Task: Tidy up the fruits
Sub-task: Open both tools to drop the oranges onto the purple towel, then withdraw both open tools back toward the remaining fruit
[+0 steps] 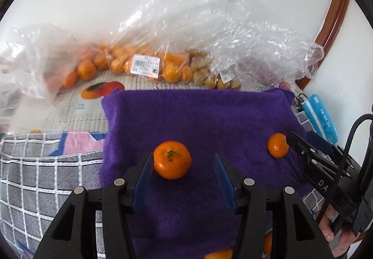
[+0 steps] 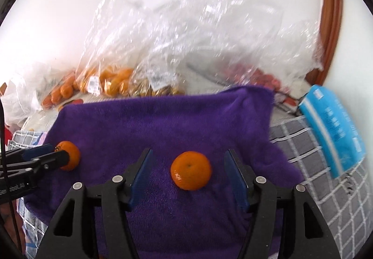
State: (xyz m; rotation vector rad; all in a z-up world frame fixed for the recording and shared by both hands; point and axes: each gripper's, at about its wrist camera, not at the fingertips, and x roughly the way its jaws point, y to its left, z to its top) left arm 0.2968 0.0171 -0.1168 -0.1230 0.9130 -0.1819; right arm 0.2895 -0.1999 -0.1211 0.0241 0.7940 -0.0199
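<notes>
Left wrist view: left gripper (image 1: pixel 184 165) released, blue ribbed fingers (image 1: pixel 144 175) spread. Left mandarin (image 1: pixel 172 159), round and glossy, sits on the fuzzy purple towel (image 1: pixel 198 116) against the left finger; the right finger stands clear. Open towel beyond, up to its far edge. Crinkled clear bags of oranges (image 1: pixel 144 65) line the white wall.

Right wrist view: right gripper (image 2: pixel 187 171) released, right mandarin (image 2: pixel 191 170) between the fingers (image 2: pixel 235 175), touching neither. Towel's right edge drops to grey checked cloth (image 2: pixel 310 161); blue packet (image 2: pixel 335 128) beside it.
</notes>
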